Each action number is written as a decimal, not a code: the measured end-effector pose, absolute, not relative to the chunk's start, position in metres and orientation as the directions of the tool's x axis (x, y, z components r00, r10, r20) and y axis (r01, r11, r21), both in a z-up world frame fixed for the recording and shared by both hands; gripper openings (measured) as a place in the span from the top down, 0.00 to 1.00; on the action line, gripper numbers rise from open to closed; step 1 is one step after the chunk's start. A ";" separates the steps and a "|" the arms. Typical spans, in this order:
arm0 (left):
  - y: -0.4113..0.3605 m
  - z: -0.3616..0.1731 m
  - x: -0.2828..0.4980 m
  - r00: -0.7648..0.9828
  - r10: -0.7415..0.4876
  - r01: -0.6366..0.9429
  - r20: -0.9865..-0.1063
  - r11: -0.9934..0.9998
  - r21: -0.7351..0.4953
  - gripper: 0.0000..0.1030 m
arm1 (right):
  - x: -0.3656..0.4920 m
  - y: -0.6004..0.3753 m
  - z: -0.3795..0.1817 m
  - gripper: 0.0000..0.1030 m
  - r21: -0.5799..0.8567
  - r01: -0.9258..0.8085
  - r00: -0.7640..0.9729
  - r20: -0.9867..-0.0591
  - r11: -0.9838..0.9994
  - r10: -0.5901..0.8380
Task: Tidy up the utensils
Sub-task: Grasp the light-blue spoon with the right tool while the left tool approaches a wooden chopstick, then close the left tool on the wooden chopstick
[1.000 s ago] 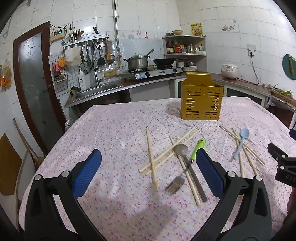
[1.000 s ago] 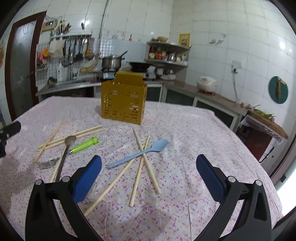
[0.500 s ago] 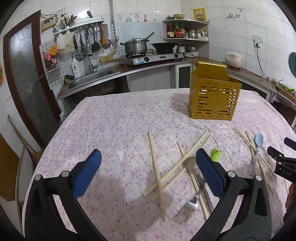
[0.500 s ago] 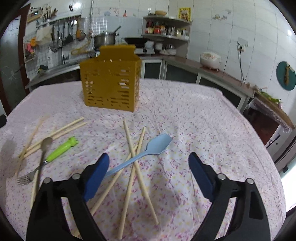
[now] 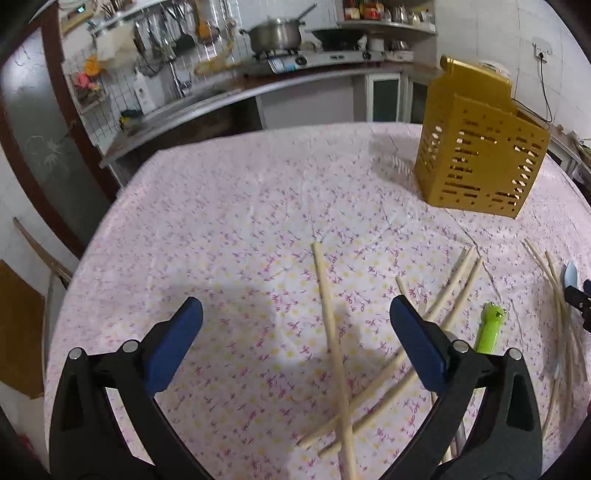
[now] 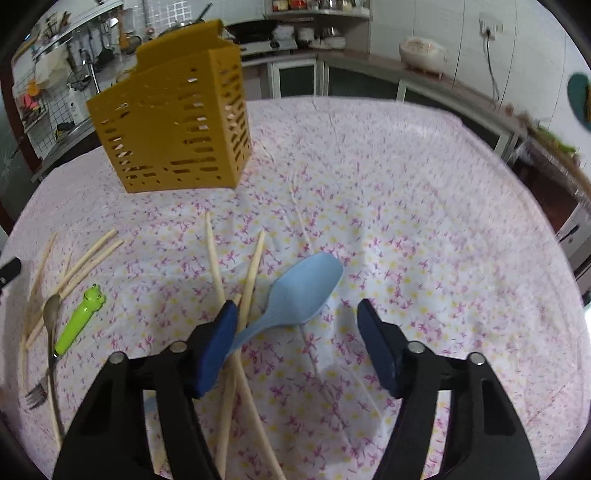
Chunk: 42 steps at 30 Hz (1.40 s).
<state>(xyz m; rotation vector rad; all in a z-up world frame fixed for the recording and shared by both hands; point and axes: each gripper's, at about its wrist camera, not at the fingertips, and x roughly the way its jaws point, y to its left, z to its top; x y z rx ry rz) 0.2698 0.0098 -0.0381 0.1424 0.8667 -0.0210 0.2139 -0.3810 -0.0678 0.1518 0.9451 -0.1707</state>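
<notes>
A yellow slotted utensil holder stands on the flowered tablecloth. My left gripper is open above a long wooden chopstick that crosses two other chopsticks. A green frog-handled fork and a metal spoon lie nearby. My right gripper is open, its jaws closing, low over a light blue spoon whose bowl sits between the fingers without contact. Crossed chopsticks lie beside the right gripper's left finger.
More chopsticks lie at the left of the right wrist view. The tablecloth spreads bare to the right. A kitchen counter with a pot, sink and hanging tools runs behind the table. A rice cooker sits on the side counter.
Both grippers have moved forward and down toward the table, tilting lower. The right gripper's fingers have drawn closer together around the blue spoon. The left stays wide.
</notes>
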 end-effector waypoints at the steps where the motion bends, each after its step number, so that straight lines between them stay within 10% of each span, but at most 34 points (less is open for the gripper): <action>1: 0.011 -0.041 0.275 0.627 0.023 0.081 -0.778 0.992 0.095 0.08 | 0.216 -0.383 -0.069 0.41 0.062 0.211 0.569 -0.819 0.975 -0.071; 16: 0.014 -0.080 0.319 0.431 -0.046 0.061 -0.901 0.998 -0.021 0.39 | 0.241 -0.396 -0.073 0.62 0.126 0.187 0.531 -0.847 0.974 0.008; 42: 0.004 -0.071 0.357 0.410 -0.020 0.050 -0.912 0.999 0.000 0.88 | 0.261 -0.410 -0.075 0.66 0.149 0.148 0.504 -0.862 0.978 0.055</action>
